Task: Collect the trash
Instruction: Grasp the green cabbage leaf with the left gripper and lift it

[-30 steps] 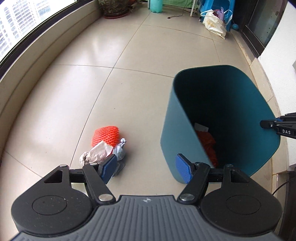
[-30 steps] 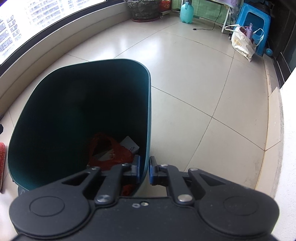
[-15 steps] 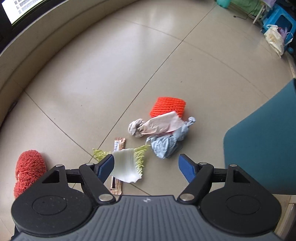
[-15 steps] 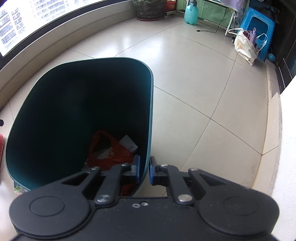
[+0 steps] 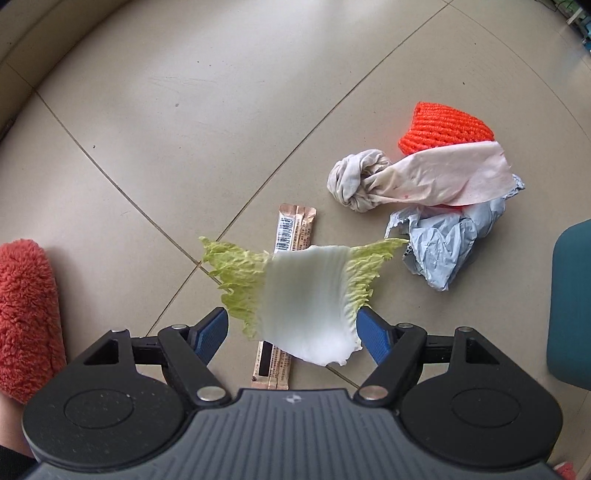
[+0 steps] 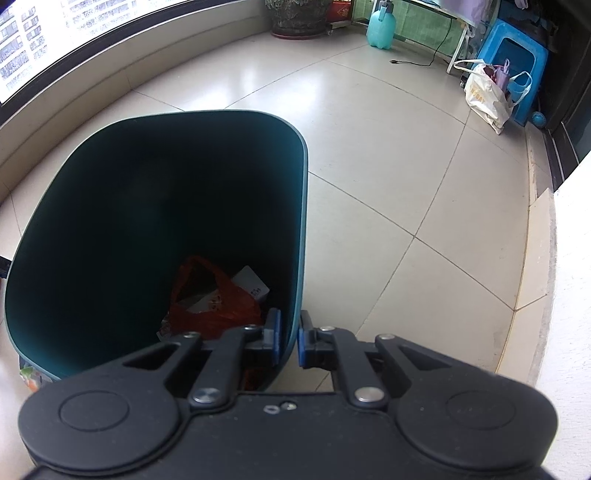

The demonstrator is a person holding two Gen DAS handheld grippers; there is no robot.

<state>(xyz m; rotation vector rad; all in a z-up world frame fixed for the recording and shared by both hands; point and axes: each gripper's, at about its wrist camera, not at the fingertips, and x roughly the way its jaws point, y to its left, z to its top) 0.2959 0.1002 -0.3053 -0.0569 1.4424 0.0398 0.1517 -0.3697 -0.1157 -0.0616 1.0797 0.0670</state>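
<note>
In the left wrist view, my left gripper (image 5: 291, 332) is open just above a cabbage leaf (image 5: 303, 291) lying on the tiled floor over a pink snack wrapper (image 5: 291, 232). Right of it lie a crumpled blue-grey paper (image 5: 443, 243), a twisted pale tissue (image 5: 417, 181) and an orange foam net (image 5: 443, 127). In the right wrist view, my right gripper (image 6: 289, 339) is shut on the near rim of the teal bin (image 6: 301, 229). An orange bag (image 6: 210, 302) and a white card (image 6: 251, 282) lie inside the bin.
A red fluffy slipper (image 5: 26, 314) lies at the left edge. The bin's side (image 5: 570, 306) shows at the right edge. Far off stand a white shopping bag (image 6: 484, 98), a blue stool (image 6: 517, 59), a teal jug (image 6: 380, 29) and a plant pot (image 6: 299, 18).
My left gripper has swung left away from the bin and dropped toward the cabbage leaf, which now lies between its fingers. The right gripper keeps its hold on the bin rim.
</note>
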